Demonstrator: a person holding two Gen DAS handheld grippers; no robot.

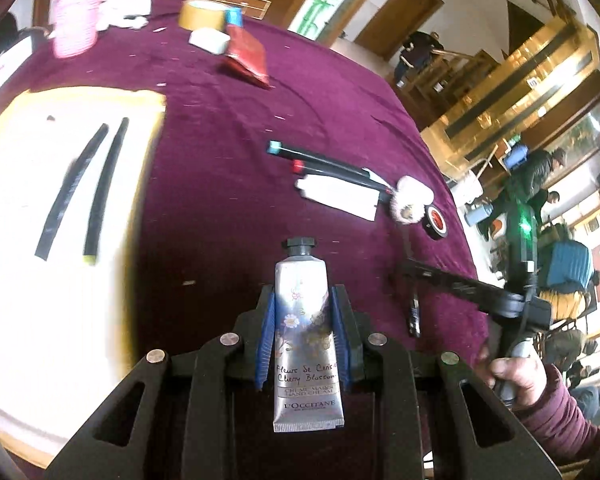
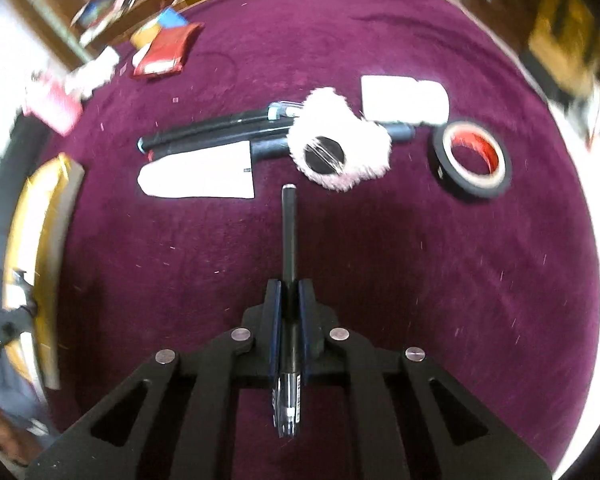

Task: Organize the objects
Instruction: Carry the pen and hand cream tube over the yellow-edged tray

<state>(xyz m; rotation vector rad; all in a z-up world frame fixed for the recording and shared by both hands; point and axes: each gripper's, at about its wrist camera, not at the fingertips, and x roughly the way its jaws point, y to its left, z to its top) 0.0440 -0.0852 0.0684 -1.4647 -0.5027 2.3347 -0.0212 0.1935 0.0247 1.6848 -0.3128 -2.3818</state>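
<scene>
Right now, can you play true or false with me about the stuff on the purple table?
1. The left gripper is squeezing a hand cream tube. True.
2. The right gripper is open and empty. False: it is shut on a black pen.
3. The black tape roll is red inside. True.
4. The fluffy pink thing sits in the cream tray. False: it lies on the purple cloth, over some dark sticks.
5. Two dark strips lie in the tray. True.

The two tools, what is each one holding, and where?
Left tool grips the hand cream tube mid-body. Right tool grips the black pen near its clip end.
</scene>
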